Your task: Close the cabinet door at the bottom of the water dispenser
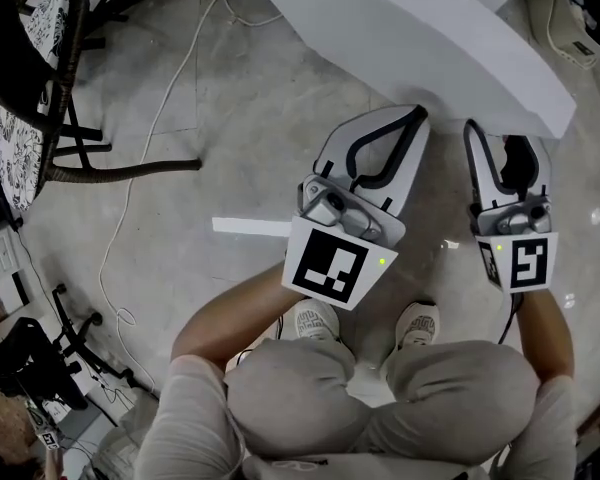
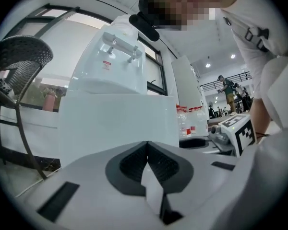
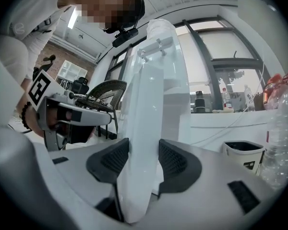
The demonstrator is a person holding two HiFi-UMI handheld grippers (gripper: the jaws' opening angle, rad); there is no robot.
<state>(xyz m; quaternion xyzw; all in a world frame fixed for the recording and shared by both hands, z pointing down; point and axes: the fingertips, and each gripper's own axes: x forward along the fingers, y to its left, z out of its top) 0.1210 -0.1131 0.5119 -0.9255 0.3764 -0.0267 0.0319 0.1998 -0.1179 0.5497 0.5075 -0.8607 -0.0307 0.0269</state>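
At the foot of the dispenser (image 2: 110,61), the door (image 1: 410,38) is found open, swung out from the body and seen edge-on in the right gripper view. The task is therefore judged not yet done.

The right gripper (image 1: 507,143) is placed at the door's free edge. Its jaws are spread wide, and the edge of the door stands between the pads (image 3: 175,159). The panel lies close against the pad on the chair's side, while a thin gap appears to be left at the other pad. The door is thus judged to be straddled but not clamped.

The left gripper (image 1: 415,118) is held just beside the right one, on the side farther from the door's free edge. Its jaws are shut tip to tip with nothing between them. The door's flat face fills the left gripper view straight ahead of the tips. Whether that face is touched cannot be told.

A chair (image 1: 40,78) and a cable (image 1: 150,138) are noted well apart from the door, on the left gripper's side. Neither is seen between the door and the dispenser.

Step in hand, as judged: the door is being lined up for its closing swing, with the shut left gripper set as a pusher.

Next move, as judged: a steady push on the door's face toward the dispenser is called for. The right gripper should be drawn off the edge before the gap closes, so that no jaw is trapped between door and body. A flush seat should be confirmed at the end.
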